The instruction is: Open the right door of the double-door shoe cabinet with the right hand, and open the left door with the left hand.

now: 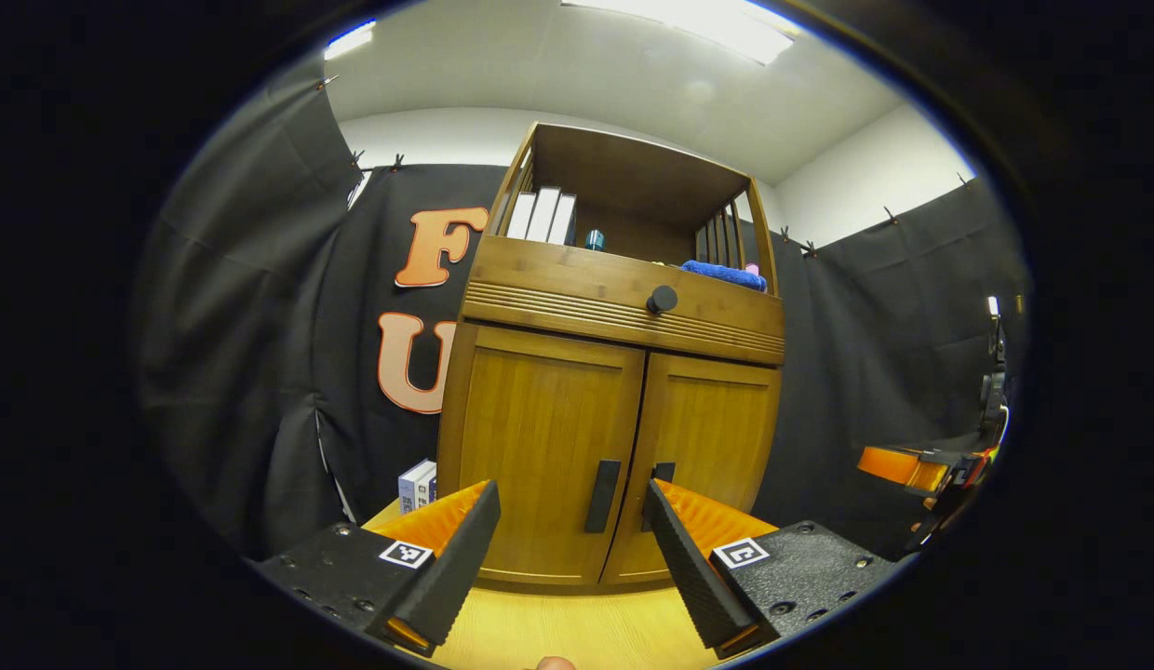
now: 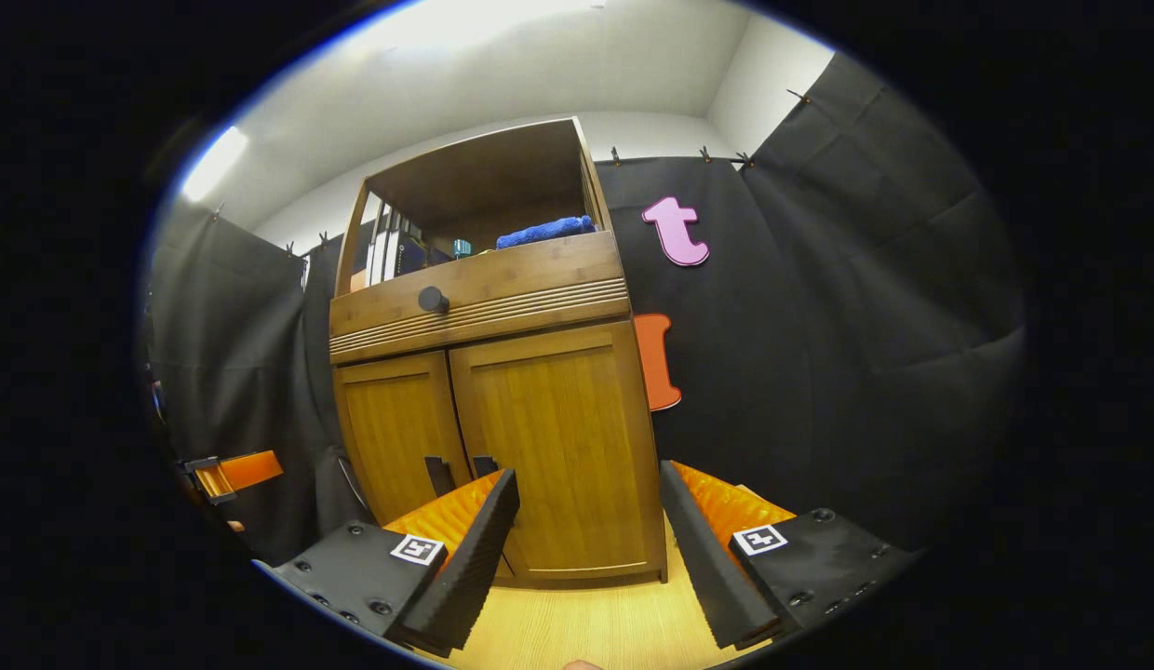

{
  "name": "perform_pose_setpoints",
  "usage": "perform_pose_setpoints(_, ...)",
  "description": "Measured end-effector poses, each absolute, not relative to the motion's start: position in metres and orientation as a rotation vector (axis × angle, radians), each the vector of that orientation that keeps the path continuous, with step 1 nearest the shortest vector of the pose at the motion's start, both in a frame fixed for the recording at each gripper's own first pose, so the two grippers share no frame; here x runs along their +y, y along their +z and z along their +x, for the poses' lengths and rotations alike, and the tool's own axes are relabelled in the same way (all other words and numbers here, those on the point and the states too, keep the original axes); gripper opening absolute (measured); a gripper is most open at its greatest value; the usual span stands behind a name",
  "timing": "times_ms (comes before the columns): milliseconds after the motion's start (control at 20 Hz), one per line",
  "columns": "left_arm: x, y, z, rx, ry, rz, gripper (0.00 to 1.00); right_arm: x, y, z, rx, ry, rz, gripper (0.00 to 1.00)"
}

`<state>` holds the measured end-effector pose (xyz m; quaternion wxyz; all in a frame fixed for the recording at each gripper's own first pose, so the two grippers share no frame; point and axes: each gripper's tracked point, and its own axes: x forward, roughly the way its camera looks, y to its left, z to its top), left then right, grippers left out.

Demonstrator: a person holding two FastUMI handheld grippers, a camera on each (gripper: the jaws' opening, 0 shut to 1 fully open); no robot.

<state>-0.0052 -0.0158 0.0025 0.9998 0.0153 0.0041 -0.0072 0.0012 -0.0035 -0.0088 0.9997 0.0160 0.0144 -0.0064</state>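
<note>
- Cabinet (image 1: 614,372) doors are both sitting shut in the left gripper view — no part of the task looks done yet. It is standing on a pale wooden surface (image 1: 577,628) against the black cloth wall.
- Left gripper (image 1: 572,544) is hanging in front of the doors with its fingers spread wide apart, holding nothing. The left door (image 1: 540,456) and its dark handle (image 1: 602,496) are lying between the fingers but farther off, not touched.
- Right door (image 1: 712,447) is showing its handle (image 1: 664,472) just above one finger; the other gripper (image 1: 912,468) is waiting well off to the side.
- Above the doors a drawer with a round knob (image 1: 662,300) is closed, and a blue cloth (image 1: 723,274) and books (image 1: 543,216) are resting on the shelf; a small box (image 1: 416,485) is standing beside the cabinet.
- In the right gripper view the cabinet (image 2: 503,372) is again closed, with the right door (image 2: 558,437) facing the camera and the left door (image 2: 395,437) beside it.
- Right gripper (image 2: 586,540) is also gaping open and empty, pointing at the right door's lower part; the two handles (image 2: 461,470) are sitting at the seam, near the tip of one finger.
- Left to do, as I judge it: everything — each gripper is needing to reach its own handle, close on it and swing its door outward.
</note>
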Motion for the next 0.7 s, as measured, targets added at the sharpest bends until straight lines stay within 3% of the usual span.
perform_pose_setpoints(200,-0.011,0.002,-0.006,0.013,-0.009,0.036,0.92,0.0,-0.012,0.008,0.04,-0.014,0.021,0.98)
perform_pose_setpoints(250,-0.011,0.001,-0.006,0.012,-0.006,0.038,0.92,0.0,-0.012,0.01,0.039,-0.014,0.018,0.89)
perform_pose_setpoints(350,-0.007,-0.001,-0.007,0.015,-0.006,0.037,0.94,0.002,-0.015,0.015,0.035,-0.02,0.014,0.89)
perform_pose_setpoints(400,-0.005,-0.003,-0.007,0.02,-0.008,0.039,0.94,0.004,-0.016,0.018,0.034,-0.021,0.016,0.98)
perform_pose_setpoints(450,-0.003,-0.004,-0.007,0.024,-0.006,0.045,0.94,0.006,-0.02,0.021,0.038,-0.018,0.02,0.98)
perform_pose_setpoints(500,-0.001,-0.005,-0.007,0.024,-0.002,0.054,0.94,0.01,-0.025,0.025,0.046,-0.01,0.023,0.89)
perform_pose_setpoints(600,0.004,-0.003,-0.008,0.018,0.009,0.066,0.94,0.018,-0.032,0.034,0.062,0.009,0.027,0.89)
perform_pose_setpoints(650,0.006,-0.004,-0.007,0.016,0.011,0.069,0.94,0.022,-0.034,0.039,0.064,0.016,0.028,0.98)
perform_pose_setpoints(700,0.008,-0.005,-0.007,0.018,0.012,0.071,0.94,0.023,-0.037,0.044,0.063,0.014,0.025,0.98)
